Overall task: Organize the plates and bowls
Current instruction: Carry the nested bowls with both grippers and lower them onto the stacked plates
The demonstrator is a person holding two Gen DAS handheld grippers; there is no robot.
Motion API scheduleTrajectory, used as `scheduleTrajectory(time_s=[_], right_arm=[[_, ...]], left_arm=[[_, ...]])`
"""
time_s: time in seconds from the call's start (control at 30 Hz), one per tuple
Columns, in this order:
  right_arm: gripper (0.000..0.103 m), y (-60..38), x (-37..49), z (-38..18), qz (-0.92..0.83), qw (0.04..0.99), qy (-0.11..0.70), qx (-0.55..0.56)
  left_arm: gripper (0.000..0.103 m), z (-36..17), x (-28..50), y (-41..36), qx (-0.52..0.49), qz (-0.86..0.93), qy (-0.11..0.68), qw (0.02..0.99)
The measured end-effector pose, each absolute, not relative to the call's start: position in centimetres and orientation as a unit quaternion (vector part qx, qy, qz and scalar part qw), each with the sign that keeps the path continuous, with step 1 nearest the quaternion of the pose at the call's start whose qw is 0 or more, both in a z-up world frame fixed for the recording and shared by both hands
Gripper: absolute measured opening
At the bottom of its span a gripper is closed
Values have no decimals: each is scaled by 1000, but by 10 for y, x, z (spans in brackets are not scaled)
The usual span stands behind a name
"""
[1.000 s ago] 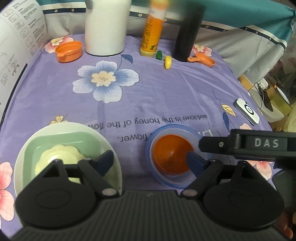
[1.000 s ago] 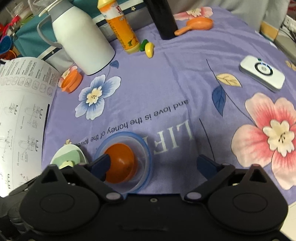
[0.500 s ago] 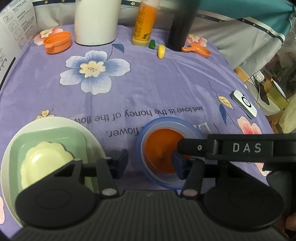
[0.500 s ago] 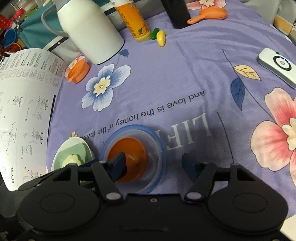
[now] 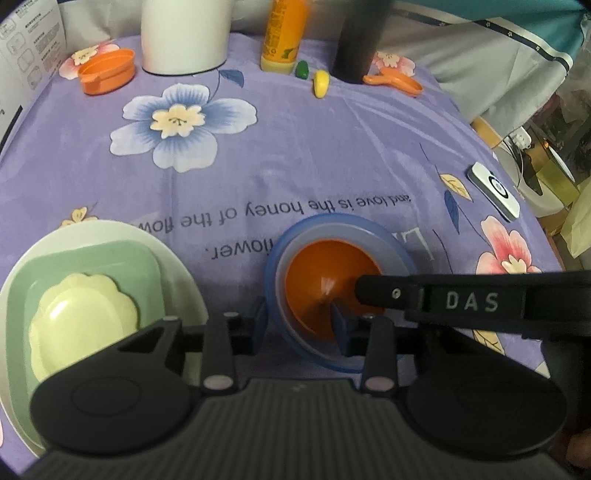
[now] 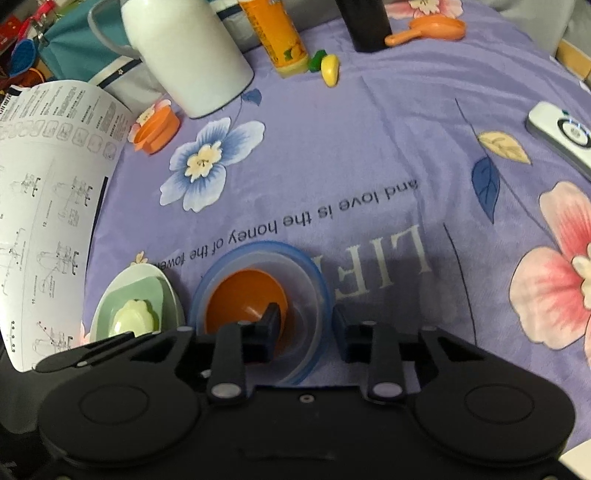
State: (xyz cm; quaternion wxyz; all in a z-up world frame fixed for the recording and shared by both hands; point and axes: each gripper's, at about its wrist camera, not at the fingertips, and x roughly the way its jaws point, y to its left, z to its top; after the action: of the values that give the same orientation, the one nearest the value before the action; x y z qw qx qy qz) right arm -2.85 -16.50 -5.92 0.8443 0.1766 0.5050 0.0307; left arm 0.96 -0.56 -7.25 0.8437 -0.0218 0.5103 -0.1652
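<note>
A stack of bowls, an orange bowl in a clear one inside a blue bowl, sits on the purple flowered cloth. My left gripper straddles the stack's left wall, one pad outside the blue rim and one inside the orange bowl, jaws closing and pressing. My right gripper straddles the right wall of the blue bowl the same way, jaws closing on it. Left of the bowls a white plate carries a green square plate and a pale yellow scalloped dish.
At the back stand a white jug, an orange bottle and a dark cylinder. Near them lie an orange cup, an orange scoop and small yellow and green toys. A white remote lies right; a printed sheet left.
Both grippers have sunk toward the bowl stack. Their jaws have narrowed from wide apart to tight around the stack's opposite walls.
</note>
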Motion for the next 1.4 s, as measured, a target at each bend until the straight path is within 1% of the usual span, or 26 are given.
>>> scheduleTrajectory(time_s=[0.07,0.17,0.3,0.63,0.97,1.2,1.4], right_arm=[[30,-163,-29,-59,30,847,503,171],[27,-163,-29,-55,33,851,497,169],[26,-163,-28,-51,30,852,495,170],[26,-153,-20,-33,33,844,504,180],[26,-91,-2,-14,88,840,513,152],[26,-34,10,-13,125,830,529,125],[26,-4,15,-21,142,818,547,109]], left_arm=[[34,-73,9,-6,-19,-162,510,845],[29,-71,10,-4,-22,-152,510,846],[26,-68,12,0,-35,-149,512,845],[26,-47,9,11,-41,-136,498,856],[26,-24,9,75,-63,-88,488,866],[26,-25,4,127,-80,-50,491,866],[26,-32,-3,155,-91,-31,501,860]])
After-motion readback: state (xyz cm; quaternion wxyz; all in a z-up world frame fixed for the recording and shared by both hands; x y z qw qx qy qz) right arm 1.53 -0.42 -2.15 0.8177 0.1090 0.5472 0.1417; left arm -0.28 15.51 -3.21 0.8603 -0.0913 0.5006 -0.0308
